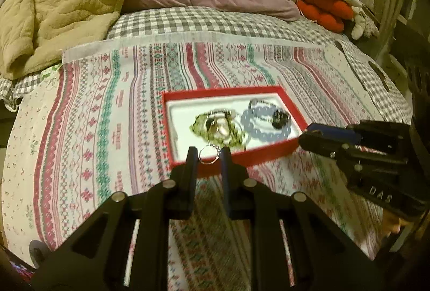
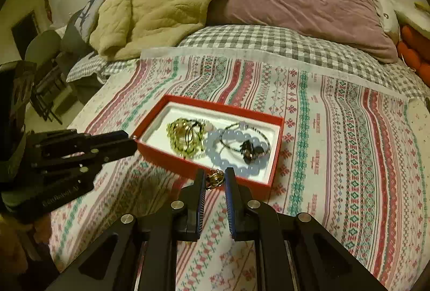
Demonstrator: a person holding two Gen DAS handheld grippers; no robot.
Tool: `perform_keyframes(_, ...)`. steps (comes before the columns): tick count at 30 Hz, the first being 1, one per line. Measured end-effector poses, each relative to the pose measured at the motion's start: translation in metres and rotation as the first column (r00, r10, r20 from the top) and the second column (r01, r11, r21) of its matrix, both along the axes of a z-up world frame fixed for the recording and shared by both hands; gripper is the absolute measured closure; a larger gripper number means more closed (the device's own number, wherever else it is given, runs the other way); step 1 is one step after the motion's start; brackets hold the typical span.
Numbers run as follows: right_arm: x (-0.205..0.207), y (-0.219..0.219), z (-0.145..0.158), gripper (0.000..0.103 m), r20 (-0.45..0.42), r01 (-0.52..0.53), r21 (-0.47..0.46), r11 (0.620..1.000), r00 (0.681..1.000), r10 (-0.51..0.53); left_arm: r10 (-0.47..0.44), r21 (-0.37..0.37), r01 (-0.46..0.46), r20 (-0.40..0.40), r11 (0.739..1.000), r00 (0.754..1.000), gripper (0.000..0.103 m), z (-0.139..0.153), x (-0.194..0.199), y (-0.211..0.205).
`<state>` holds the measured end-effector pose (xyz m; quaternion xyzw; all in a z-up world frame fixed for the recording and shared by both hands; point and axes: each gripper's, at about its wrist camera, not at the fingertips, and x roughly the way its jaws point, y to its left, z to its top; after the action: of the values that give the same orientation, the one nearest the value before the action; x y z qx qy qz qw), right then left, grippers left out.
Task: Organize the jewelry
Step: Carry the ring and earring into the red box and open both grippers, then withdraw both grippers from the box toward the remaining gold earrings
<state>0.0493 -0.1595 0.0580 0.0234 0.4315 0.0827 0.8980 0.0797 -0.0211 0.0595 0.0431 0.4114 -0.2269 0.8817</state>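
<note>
2 tools loaded: left tool (image 1: pixel 209 155) pinches silver ring (image 1: pixel 208 155), right tool (image 2: pixel 215 178) gold ring (image 2: pixel 215 178)

Red tray (image 2: pixel 188 164), white-lined, mid-bed on striped cloth. Inside: green bead bracelet (image 2: pixel 185 139), pale-blue bead bracelet (image 2: pixel 228 156), dark pendant cord (image 2: pixel 251 149). Silver ring (image 1: pixel 208 155), gold piece (image 2: pixel 215 178) at near rim.

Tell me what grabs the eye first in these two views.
The red box in the middle of the striped cloth, holding a yellow-green bracelet beside a pale blue bead bracelet. Next, the grippers at its near edge: the left gripper pinches a thin silver ring, the right gripper a gold piece.
</note>
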Motion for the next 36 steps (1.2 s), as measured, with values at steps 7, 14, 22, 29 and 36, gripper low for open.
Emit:
perform_keyframes(7, 0.021, -0.005, -0.010, 0.089, -0.032, 0.039, 0.031, 0.999, 0.999, -0.038, 0.034, 0.026, -0.034, 0.008, 0.999, 0.999, 0.084, -0.009, 0.017, -0.014)
perform_keyframes(14, 0.035, -0.013, -0.024, 0.089, -0.066, 0.077, 0.043, 0.996, 0.995, -0.074, 0.072, 0.017, -0.072, -0.007, 0.997, 0.997, 0.084, -0.017, 0.031, -0.017)
perform_keyframes(22, 0.039, -0.017, -0.026, 0.087, -0.084, 0.073, 0.049, 0.996, 0.994, -0.069, 0.071, 0.042, -0.071, -0.001, 0.997, 0.997, 0.079, -0.018, 0.032, -0.020)
perform_keyframes(29, 0.033, -0.024, -0.014, 0.085, -0.068, 0.085, 0.054, 0.995, 0.994, -0.082, 0.088, 0.044, -0.088, -0.003, 0.995, 0.996, 0.058, -0.010, 0.028, -0.014)
perform_keyframes(36, 0.019, -0.029, -0.002, 0.083, -0.062, 0.072, 0.049, 0.996, 0.996, -0.069, 0.086, 0.050, -0.084, -0.022, 0.995, 0.996, 0.038, 0.000, 0.010, -0.008)
